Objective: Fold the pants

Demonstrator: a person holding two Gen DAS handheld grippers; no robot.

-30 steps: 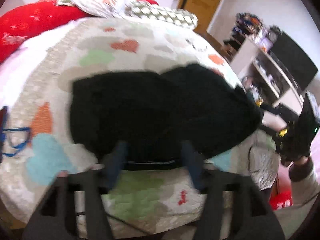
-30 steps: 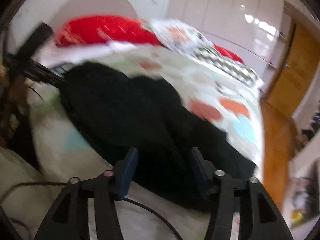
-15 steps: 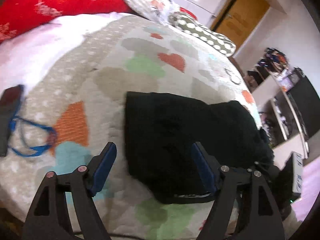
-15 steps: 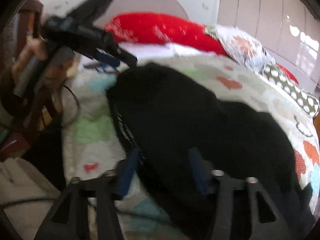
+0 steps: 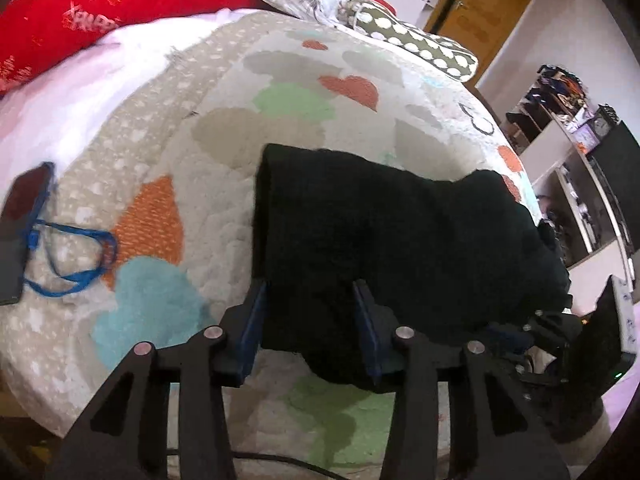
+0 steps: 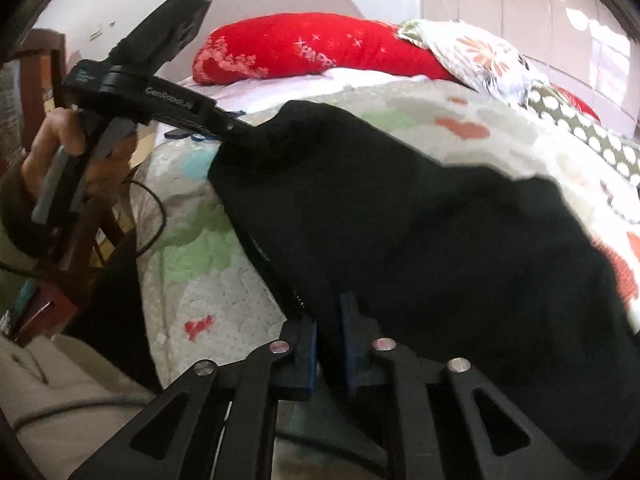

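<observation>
Fingers (image 5: 256, 320) of the left gripper (image 5: 310, 320) stand partly open on either side of the near left corner of the black pants (image 5: 392, 240); cloth fills the gap, yet whether the pads press it cannot be told. From this left wrist view the pants lie in a dark slab on a pale quilt (image 5: 280, 92) patterned with coloured hearts, running from the gripper toward the far right. On the left, well apart from the pants, a dark phone (image 5: 20, 224) lies with a blue lanyard (image 5: 80, 256). At the far edge are a red pillow (image 5: 100, 12) and a dotted cushion (image 5: 420, 48).

From the right wrist view, the right gripper (image 6: 328, 344) has its blue pads almost together, pinching a fold at the pants' near edge (image 6: 420, 220). The pants spread away over the quilt (image 6: 208, 280) toward the far left, where the left gripper (image 6: 240, 130), held in a hand (image 6: 68, 152), meets the far corner of the cloth. The picture is slightly blurred.
</observation>
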